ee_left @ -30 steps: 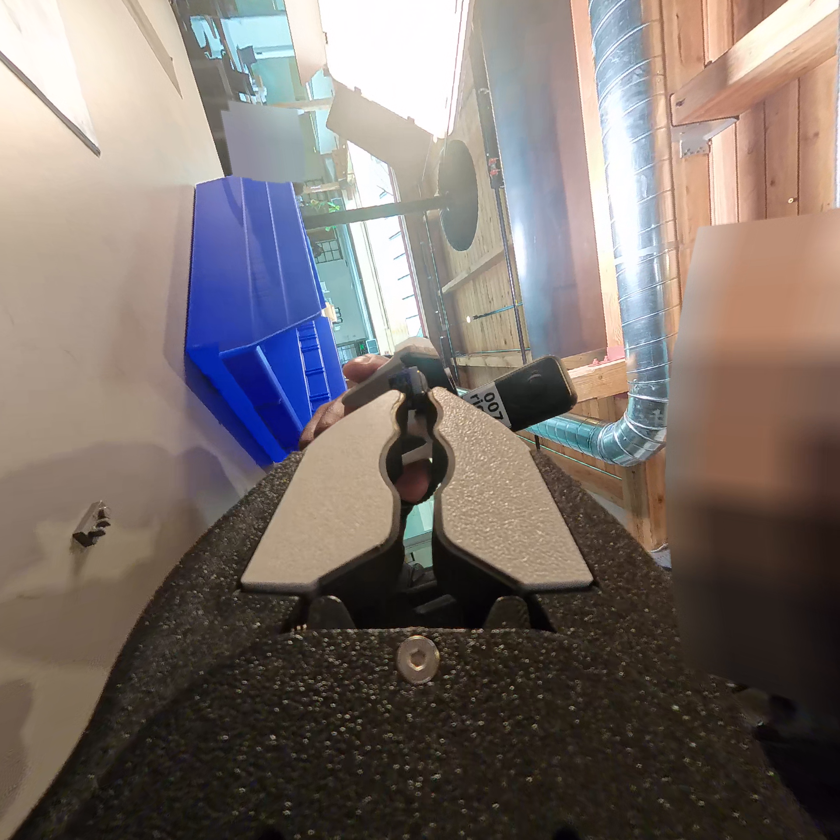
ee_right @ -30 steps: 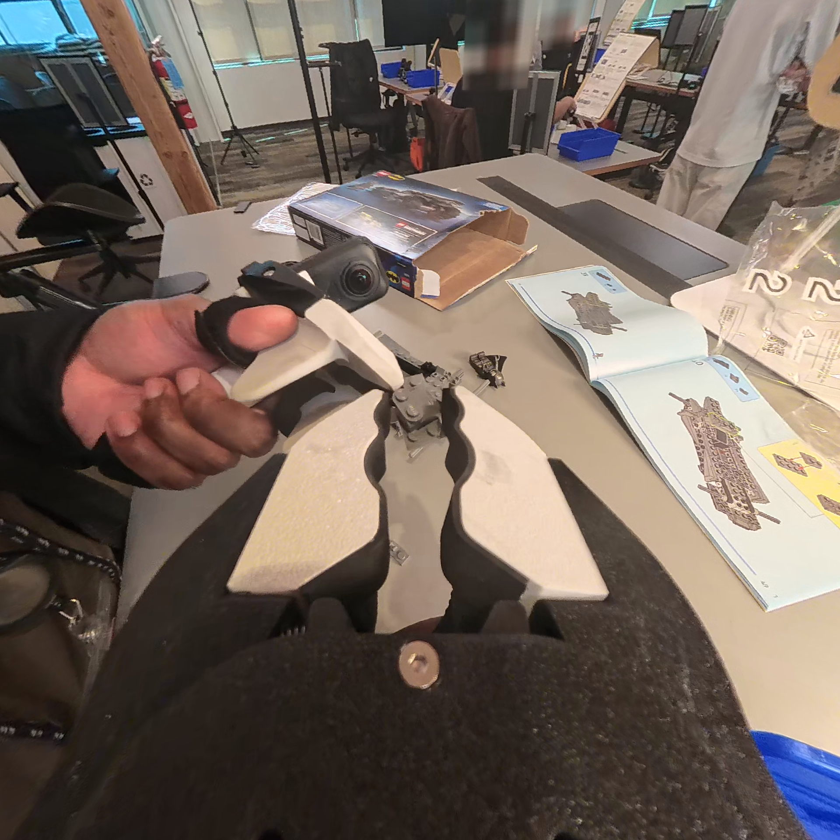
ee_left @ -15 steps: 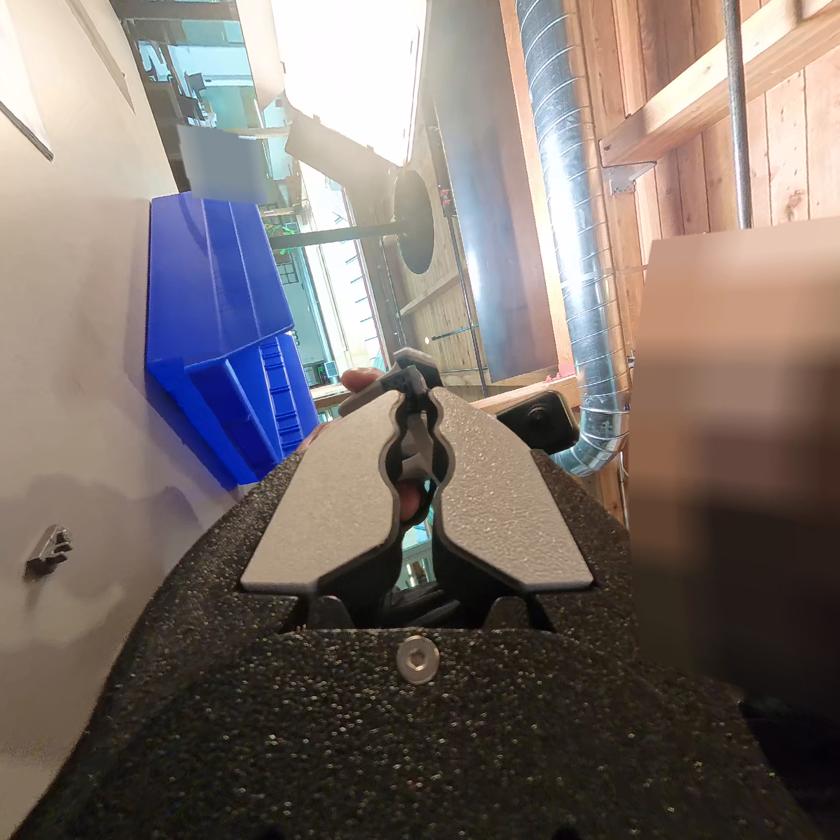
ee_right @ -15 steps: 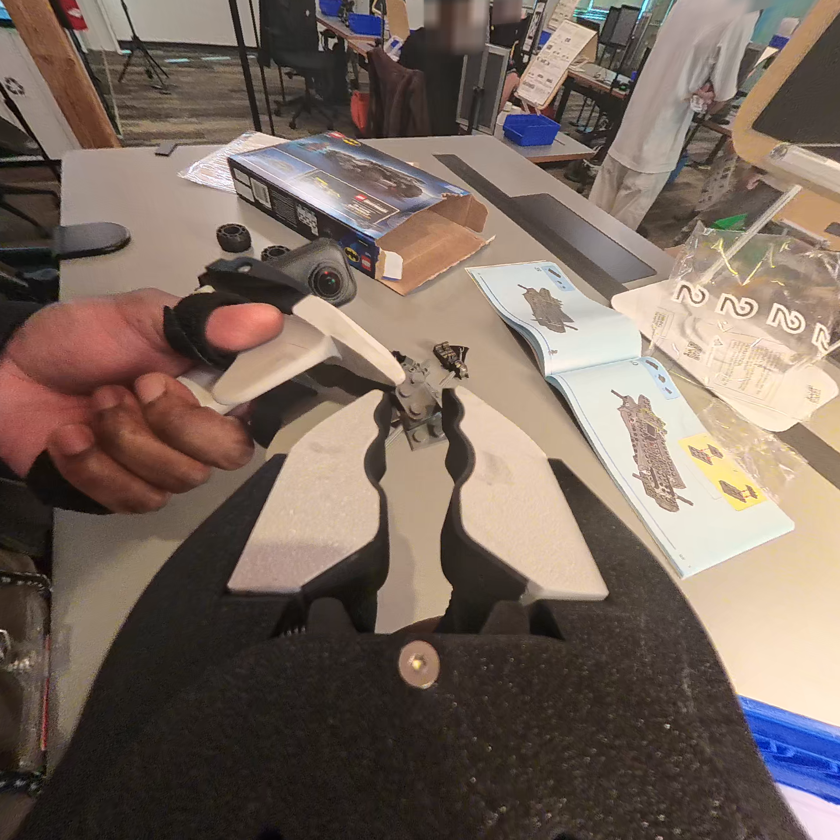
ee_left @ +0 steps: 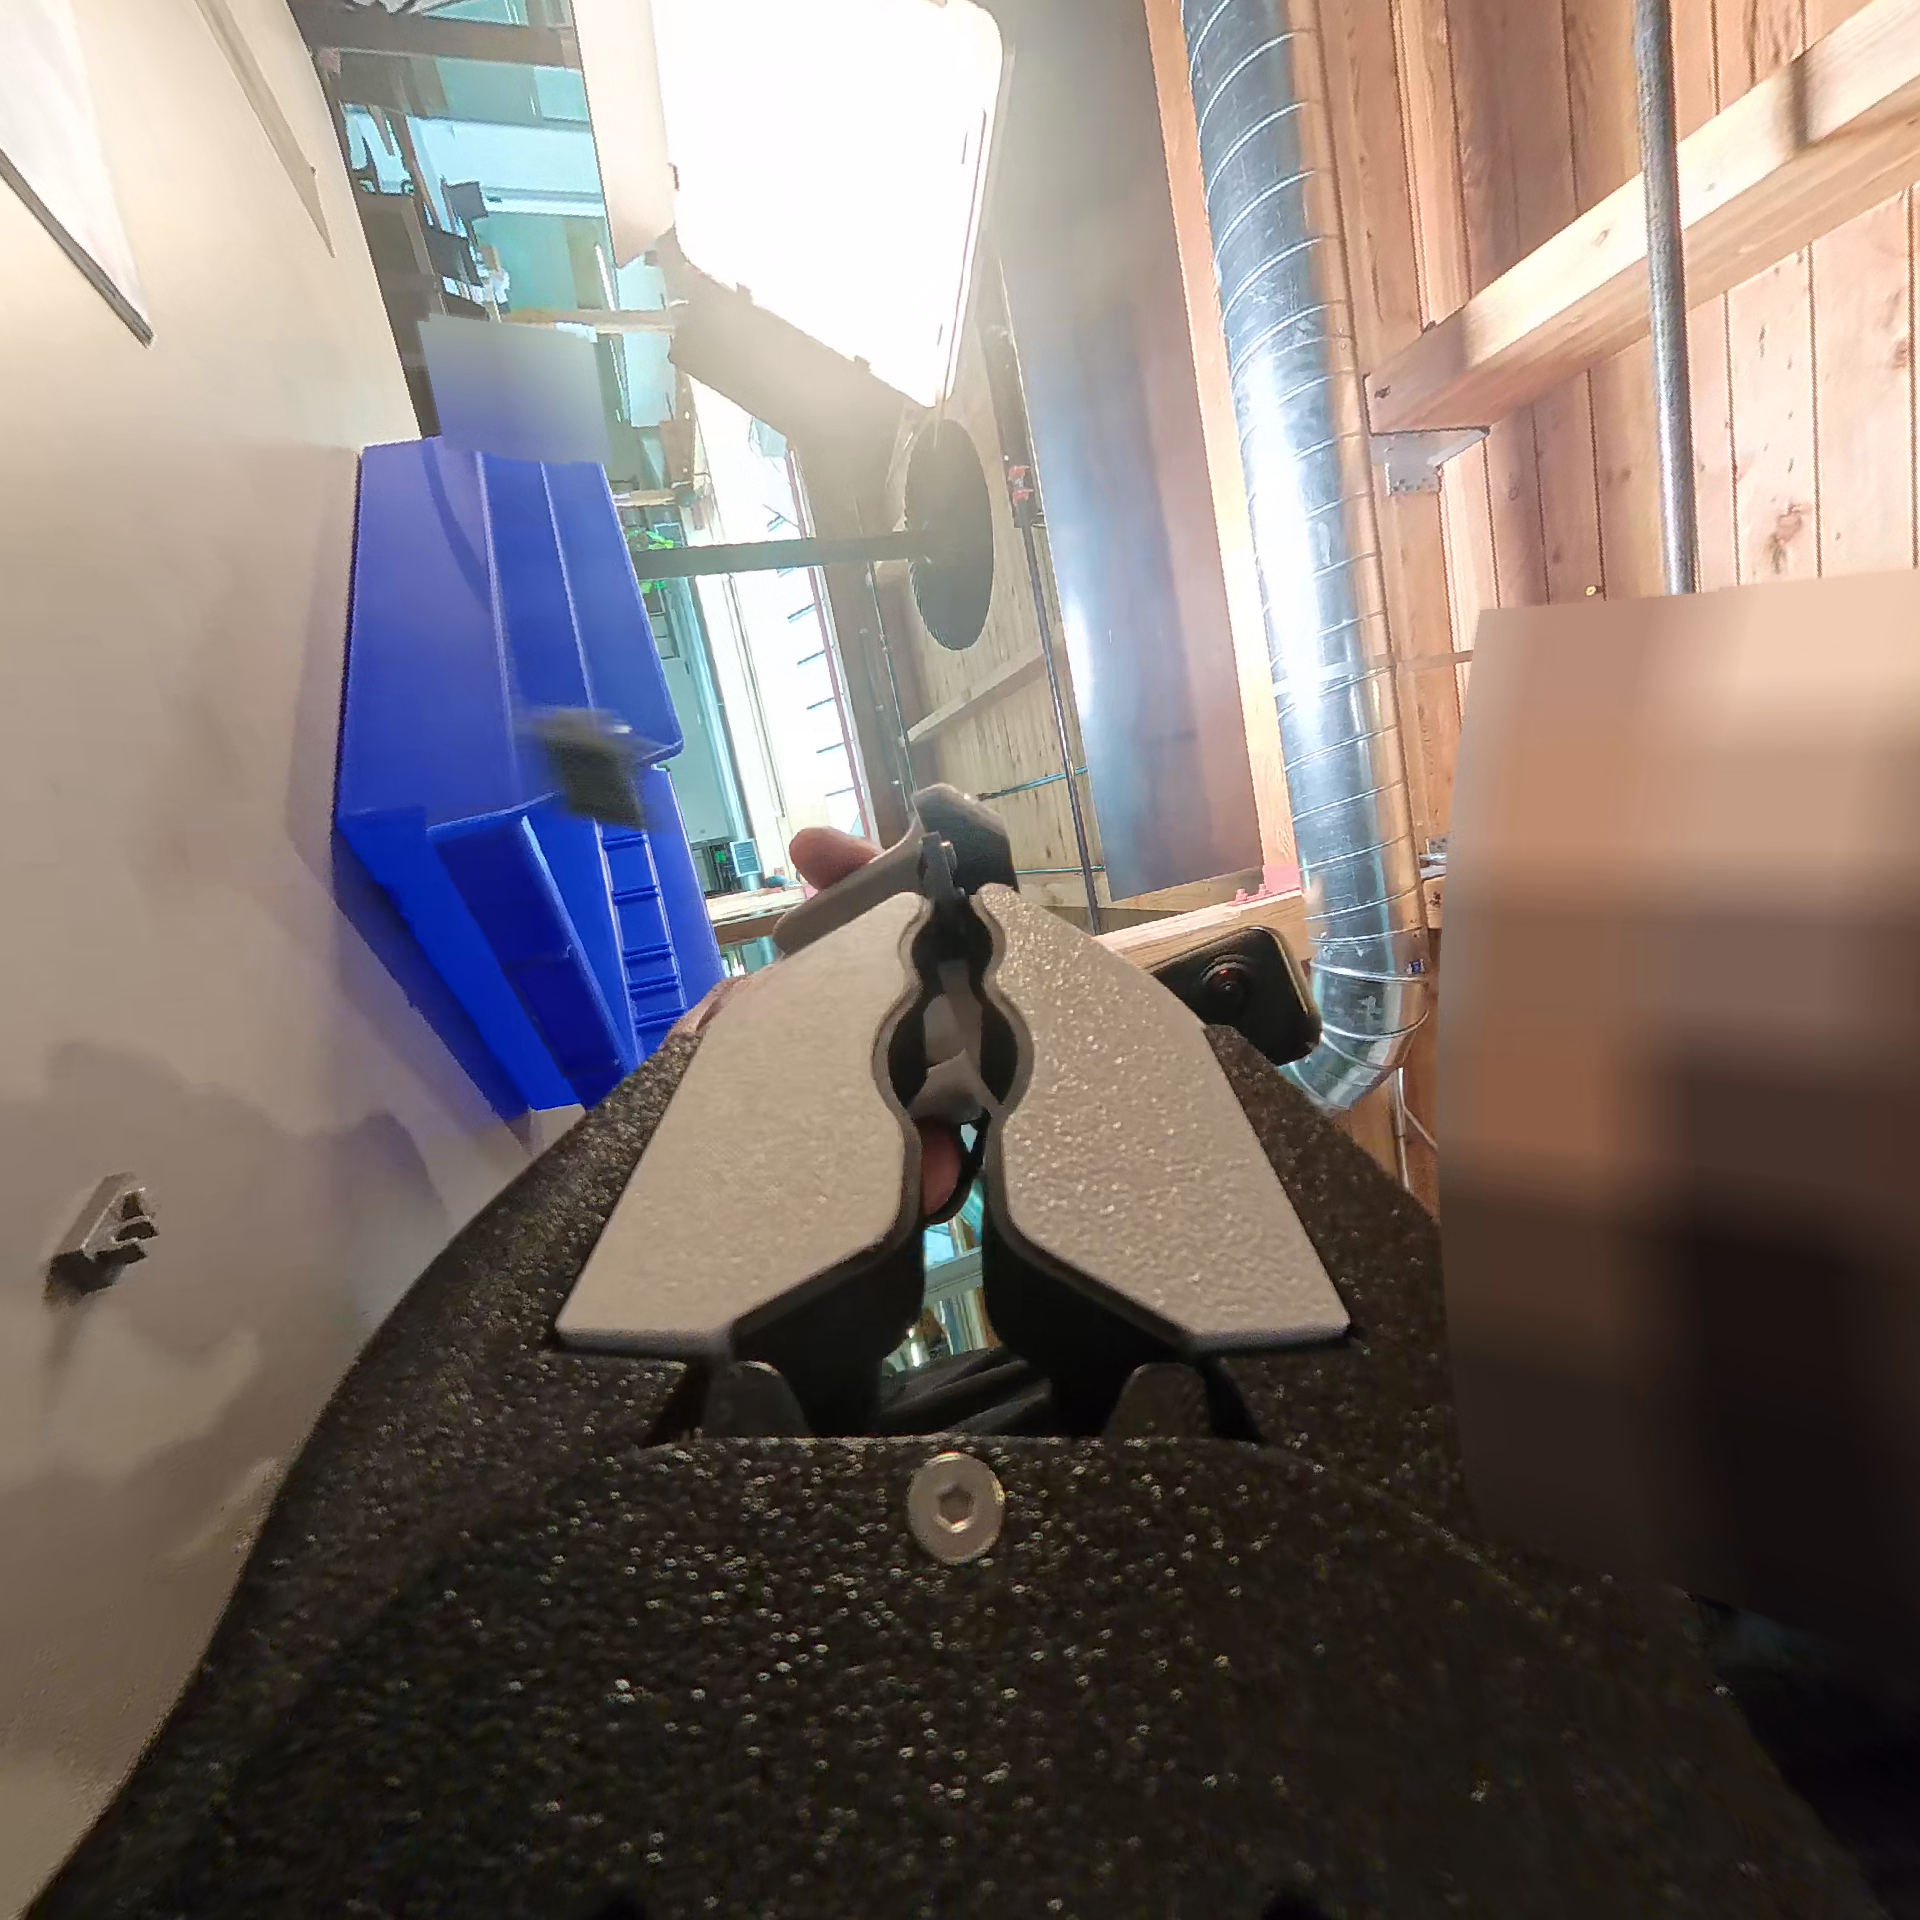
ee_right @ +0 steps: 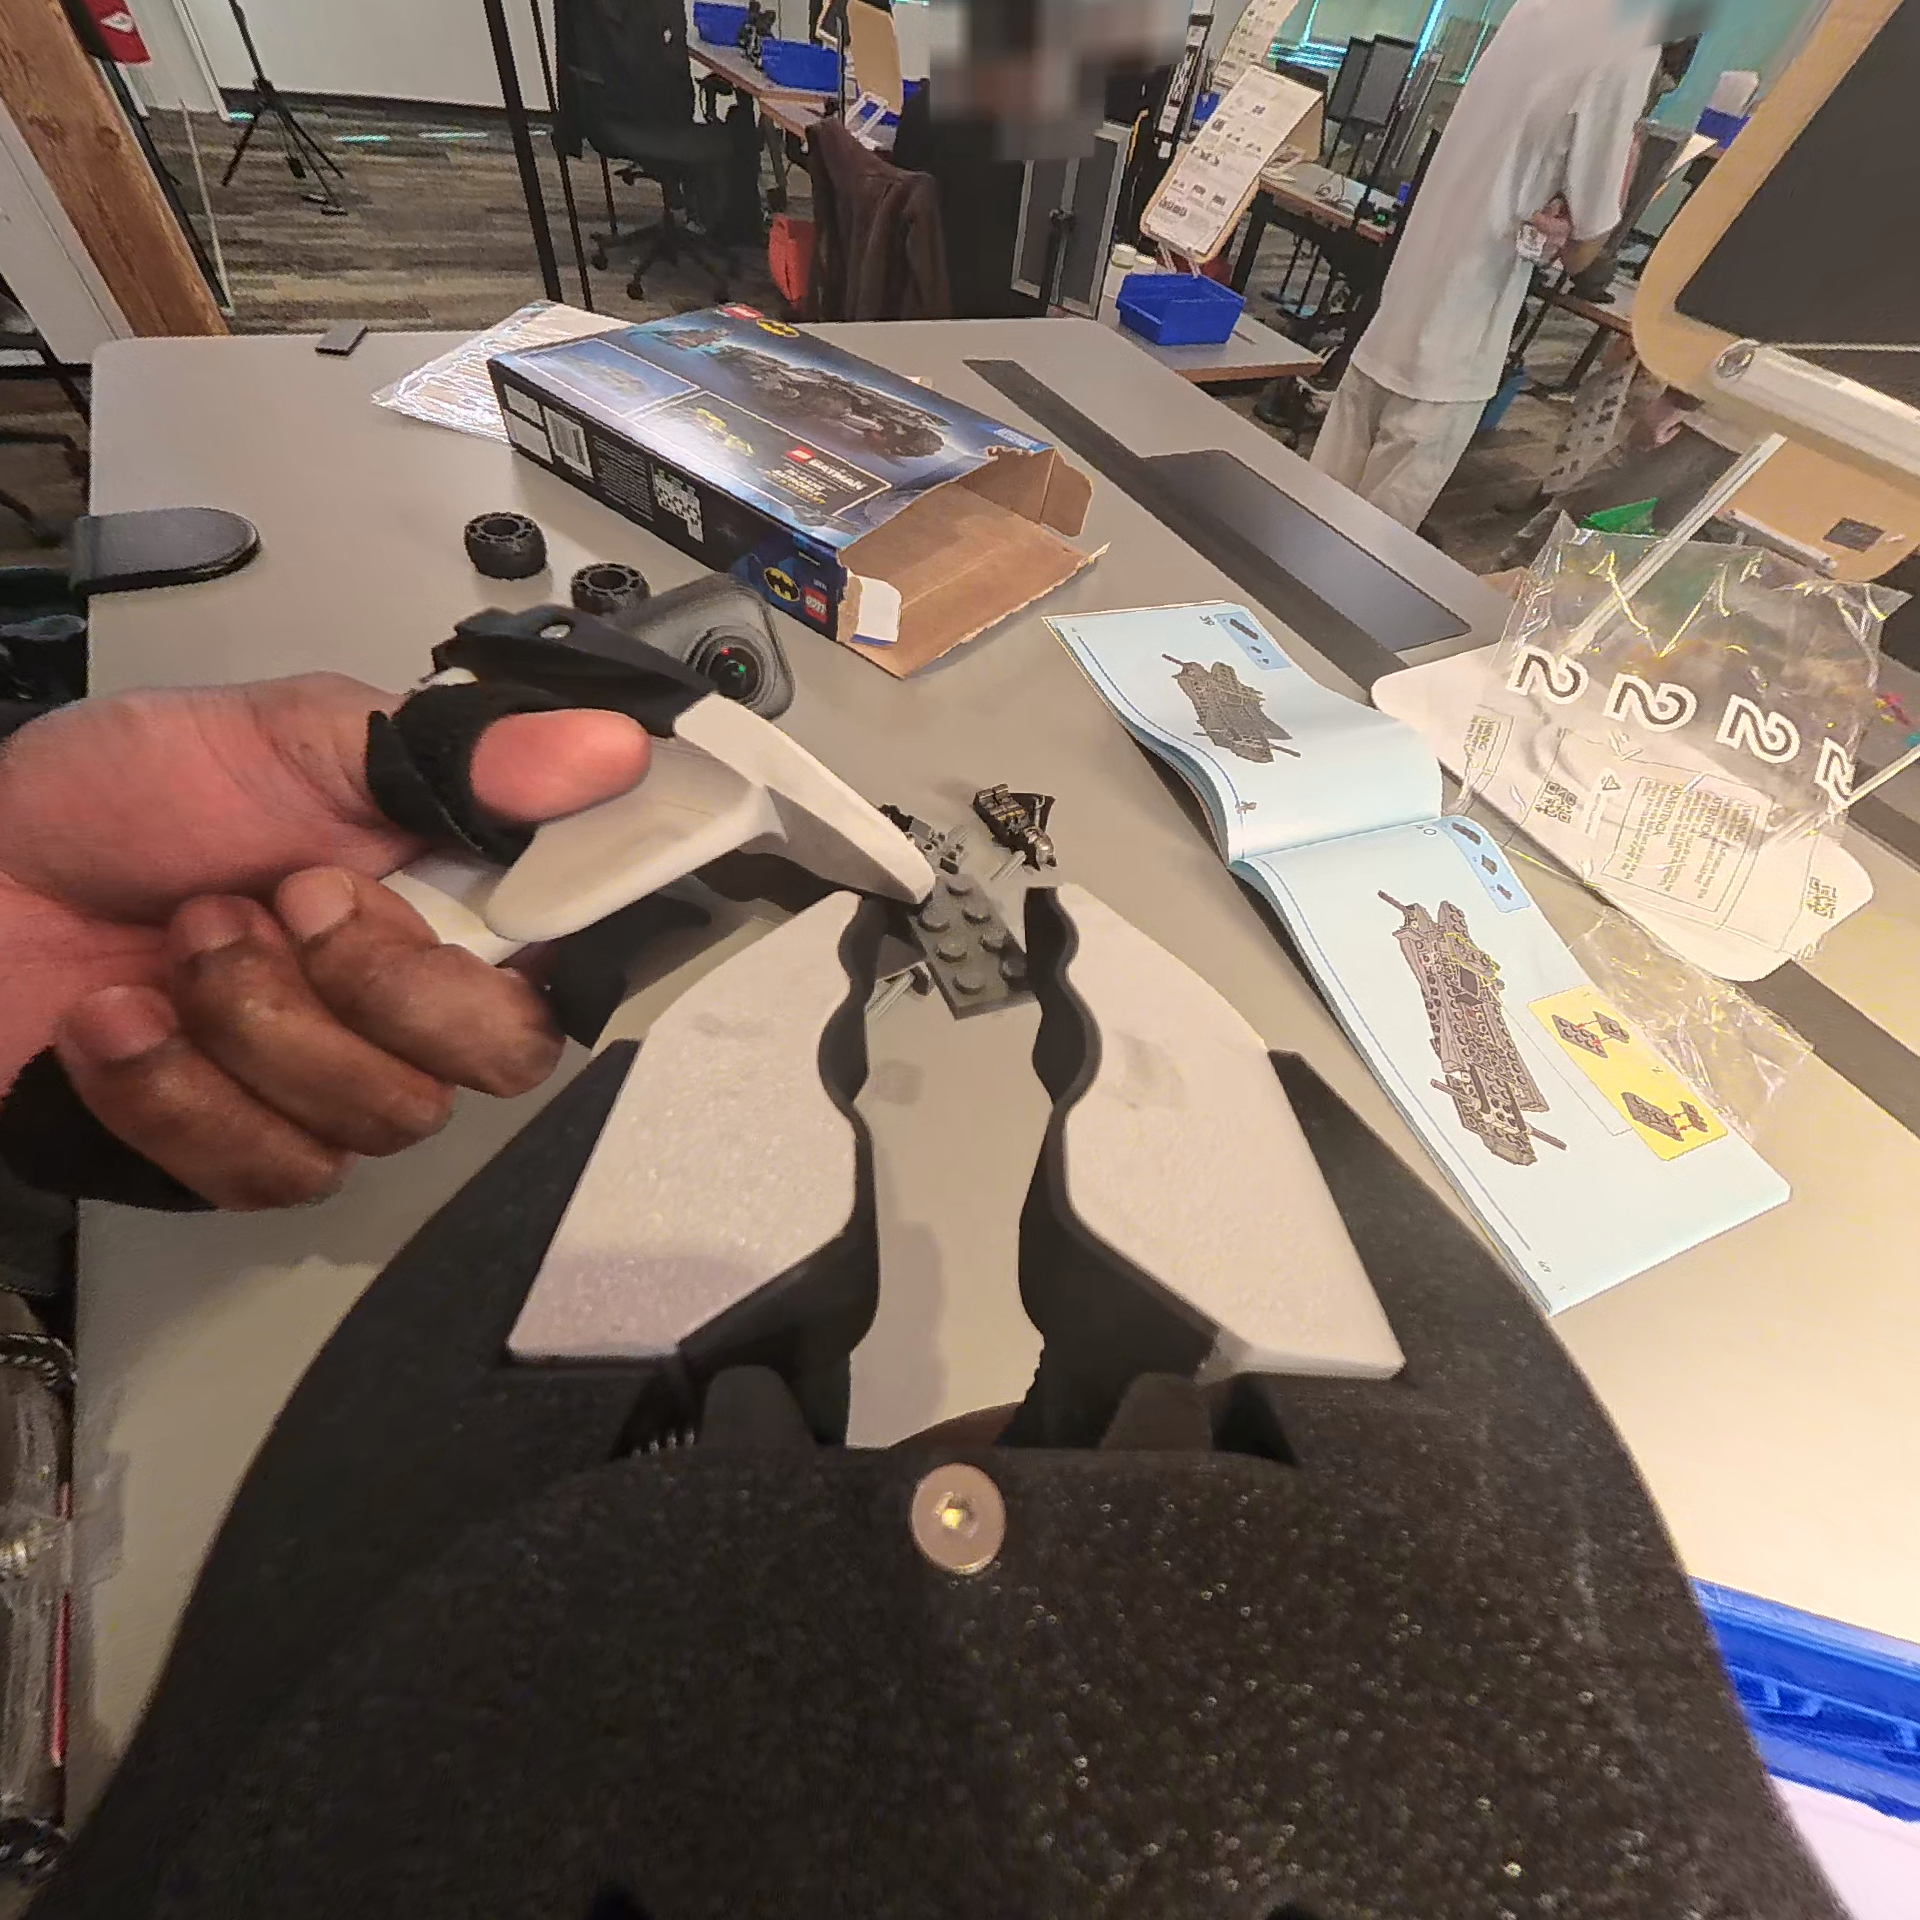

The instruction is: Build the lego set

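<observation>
The left claw point(ee_right: 918, 894) is clenched on one end of a grey studded plate point(ee_right: 971, 956), its upper finger point(ee_right: 790, 821) lying across the plate's corner studs; the lower finger is hidden beneath. The plate hangs just above the bench point(ee_right: 312, 436), tilted, between the fingers of the right claw point(ee_right: 945, 910), which stands released: its right pad point(ee_right: 1044, 966) seems to meet the plate's edge, but a gap shows on the left side, so nothing is pressed there. An axle and some grey parts seem to sit under the plate. Judged from this, the plate hangs from a pinch on one thin end and would lever easily. The sound way to handle it is a firm, level left grip, with the right fingers kept clear of the long edges so they don't knock it askew. By count there are two claws, one plate and one small dark build point(ee_right: 1016, 821) lying just beyond it. There are also two black wheels point(ee_right: 504, 540), one opened box point(ee_right: 769, 457) and one open booklet point(ee_right: 1382, 914). One blue bin point(ee_left: 488, 748) has a blurred dark bit point(ee_left: 592, 771) before it, and what that is cannot be told. One loose grey piece point(ee_left: 104, 1236) lies on the bench, and the clear bags point(ee_right: 1683, 748) overlap too much to count.
</observation>
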The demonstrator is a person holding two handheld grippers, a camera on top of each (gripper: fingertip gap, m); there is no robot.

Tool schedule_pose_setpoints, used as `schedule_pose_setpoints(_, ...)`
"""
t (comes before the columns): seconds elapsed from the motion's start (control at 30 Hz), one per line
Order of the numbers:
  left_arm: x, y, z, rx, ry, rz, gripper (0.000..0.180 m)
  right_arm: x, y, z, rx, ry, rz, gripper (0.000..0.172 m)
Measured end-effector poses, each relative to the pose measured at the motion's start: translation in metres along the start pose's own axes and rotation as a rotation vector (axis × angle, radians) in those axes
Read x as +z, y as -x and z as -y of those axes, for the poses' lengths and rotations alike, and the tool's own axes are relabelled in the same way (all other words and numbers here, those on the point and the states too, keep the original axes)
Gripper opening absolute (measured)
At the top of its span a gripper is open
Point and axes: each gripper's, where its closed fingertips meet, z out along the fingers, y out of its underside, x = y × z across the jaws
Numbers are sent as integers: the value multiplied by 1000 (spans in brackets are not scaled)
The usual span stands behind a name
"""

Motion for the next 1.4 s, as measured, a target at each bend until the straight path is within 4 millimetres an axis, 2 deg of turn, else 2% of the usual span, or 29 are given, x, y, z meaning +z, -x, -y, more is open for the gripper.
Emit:
schedule_pose_setpoints(0.2, -3, 5, -4, 57, 32, 72, 5, -5, 1, -9, 39, 5, 19, 30)
schedule_pose_setpoints(0.33, -21, 4, 5, 112, 5, 135, 5, -11, 0, -28, 83, 39, 13, 32)
schedule_pose_setpoints(0.43, -37, 3, 18, 178, -25, 191, 5, -7, -3, -46, 112, 92, 2, 34)
schedule_pose_setpoints(0.57, -54, 3, 34, 287, -59, 277, 5, 9, -1, -61, 131, 160, 20, 37)
schedule_pose_setpoints(0.73, -78, -3, 48, 373, -89, 348, 4, 34, 10, -60, 151, 164, 102, 38)
schedule_pose_setpoints(0.87, -92, -9, 53, 419, -108, 362, 5, 58, 7, -72, 114, 250, 128, 38)
schedule_pose_setpoints(0.93, -95, -9, 54, 415, -126, 356, 5, 62, 11, -64, 94, 232, 154, 38)
schedule_pose_setpoints(1.07, -95, -10, 53, 323, -158, 298, 5, 60, 34, -27, 58, 85, 236, 37)
schedule_pose_setpoints(1.17, -91, -8, 46, 302, -127, 286, 4, 62, 43, -7, -6, 22, 250, 41)
schedule_pose_setpoints(1.3, -85, -10, 34, 311, -50, 281, 4, 67, 49, 3, -80, 22, 261, 40)
schedule_pose_setpoints(1.4, -83, -14, 31, 323, -18, 265, 5, 68, 54, 5, -123, 36, 273, 27)
